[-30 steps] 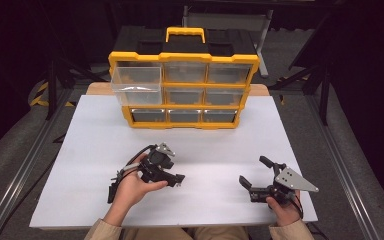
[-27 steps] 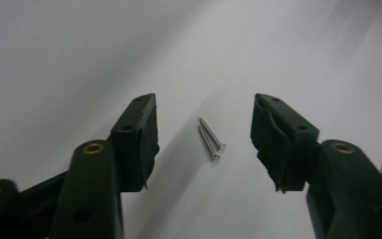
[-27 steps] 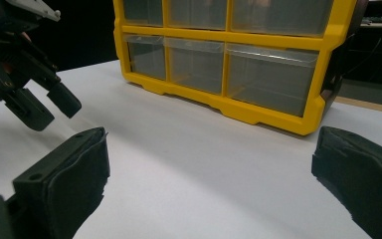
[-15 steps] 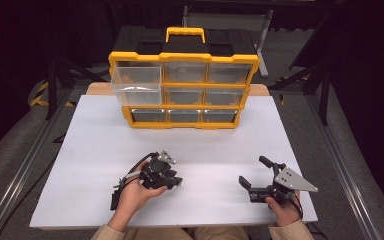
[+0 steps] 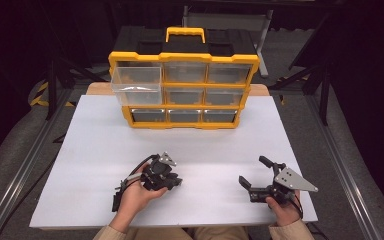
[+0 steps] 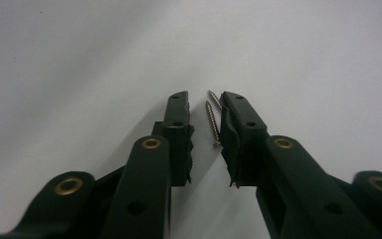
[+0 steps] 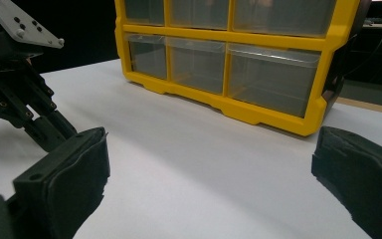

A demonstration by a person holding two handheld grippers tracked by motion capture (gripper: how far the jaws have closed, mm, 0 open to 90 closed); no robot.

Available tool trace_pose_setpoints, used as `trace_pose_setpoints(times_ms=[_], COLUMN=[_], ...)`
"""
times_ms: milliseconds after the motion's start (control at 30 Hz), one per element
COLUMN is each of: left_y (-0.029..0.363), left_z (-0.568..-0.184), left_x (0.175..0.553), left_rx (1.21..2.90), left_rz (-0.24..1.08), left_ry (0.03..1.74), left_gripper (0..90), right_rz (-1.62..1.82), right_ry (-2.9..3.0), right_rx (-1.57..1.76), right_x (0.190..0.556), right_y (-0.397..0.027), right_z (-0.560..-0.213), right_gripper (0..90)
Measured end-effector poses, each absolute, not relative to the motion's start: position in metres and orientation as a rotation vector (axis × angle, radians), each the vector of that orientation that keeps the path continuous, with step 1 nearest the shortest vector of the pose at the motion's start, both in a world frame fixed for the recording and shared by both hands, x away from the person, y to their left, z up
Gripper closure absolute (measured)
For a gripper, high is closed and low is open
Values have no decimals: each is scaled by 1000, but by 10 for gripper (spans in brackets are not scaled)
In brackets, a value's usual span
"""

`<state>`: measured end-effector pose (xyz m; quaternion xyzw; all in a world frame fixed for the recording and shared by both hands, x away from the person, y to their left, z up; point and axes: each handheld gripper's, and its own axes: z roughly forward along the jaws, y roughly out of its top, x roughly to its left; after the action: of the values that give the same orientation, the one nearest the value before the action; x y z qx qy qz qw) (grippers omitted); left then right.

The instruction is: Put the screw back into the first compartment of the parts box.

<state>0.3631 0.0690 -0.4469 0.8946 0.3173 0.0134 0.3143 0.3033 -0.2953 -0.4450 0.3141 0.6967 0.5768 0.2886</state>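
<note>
claw inventory: screws on the worktop, pick-up in hand

left claw (image 6: 205, 107), pointed down at the white worktop (image 5: 100, 150), jaws have just been closing and now stand narrow around two screws (image 6: 213, 122). item: two small silver screws, lying side by side on the bare worktop between the jaw tips; one lies right against the right-hand jaw as the left gripper view shows it, but a gap remains on the other side, so not yet clamped. judged: grasp under way, not finished.

right claw (image 5: 254, 176), held low over the worktop near its front right corner, jaws wide apart, nothing between them; idle.

yellow organiser (image 5: 182, 90), standing at the far side of the worktop, three rows of clear drawers. top-left drawer (image 5: 136, 85) pulled out and appears empty; the rest pushed in.

progress, as judged: drawer already opened to receive; screws still on the surface. left to do: close fully on the screws, lift, carry to the open drawer, release, likely shut it.
</note>
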Motion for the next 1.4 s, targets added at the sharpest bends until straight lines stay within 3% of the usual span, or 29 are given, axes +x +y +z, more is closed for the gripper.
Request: trace_pose_setpoints(times_ms=[400,700,967,1400], left_y=[72,71,74,91], left_z=[-449,-447,-442,-370], left_x=[369,371,377,385], left_rx=[2347,2352,2335,2379], left_rz=[27,0,-120,-223], left_ry=[847,882,918,889], left_gripper=[870,878,878,878], right_rz=[1538,1537,1538,1539], right_ry=[1865,1861,1862,1859], right_rx=[839,835,842,840], right_x=[304,304,304,304], right_y=[-295,-295,-296,-296], right_z=[-446,-445,-445,-445], right_gripper=[20,21,21,21])
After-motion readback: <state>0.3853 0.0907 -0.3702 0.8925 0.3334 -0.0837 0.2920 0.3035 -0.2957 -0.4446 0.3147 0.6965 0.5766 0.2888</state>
